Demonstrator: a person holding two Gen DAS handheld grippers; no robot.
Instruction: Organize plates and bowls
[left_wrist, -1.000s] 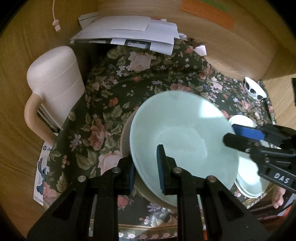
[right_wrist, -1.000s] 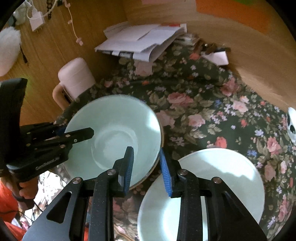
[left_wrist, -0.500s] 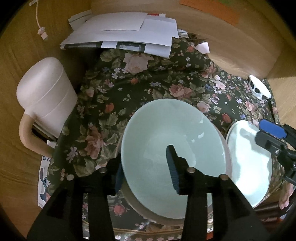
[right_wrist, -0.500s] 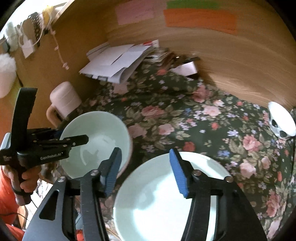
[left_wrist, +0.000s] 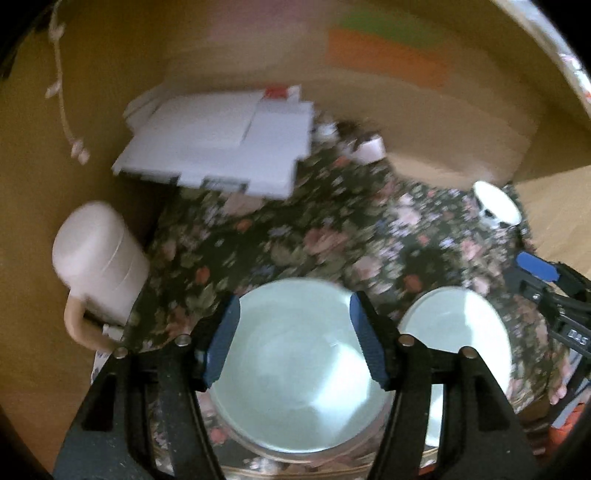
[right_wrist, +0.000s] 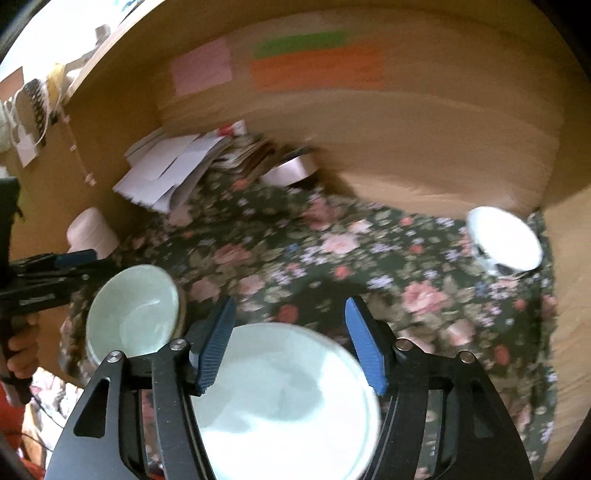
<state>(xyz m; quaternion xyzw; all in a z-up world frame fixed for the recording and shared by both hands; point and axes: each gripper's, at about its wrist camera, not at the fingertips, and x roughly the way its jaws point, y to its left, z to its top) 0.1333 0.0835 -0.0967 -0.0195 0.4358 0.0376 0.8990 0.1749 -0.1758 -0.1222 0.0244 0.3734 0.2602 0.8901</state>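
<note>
Left gripper (left_wrist: 293, 341): jaws apart and opening, nothing pressed between the 2 blue pads, pointed steeply down. A hand (right_wrist: 20, 349) grips its handle at the lower left of the right wrist view. Right gripper (right_wrist: 291, 343): jaws apart and opening, pads clear of any contact, angled downward.

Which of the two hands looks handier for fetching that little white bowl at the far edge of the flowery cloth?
The right. In its own view the small white bowl lies ahead on its side, and its fingers, still opening, hold nothing. The left gripper hangs over the pale green bowl, farther away.
</note>
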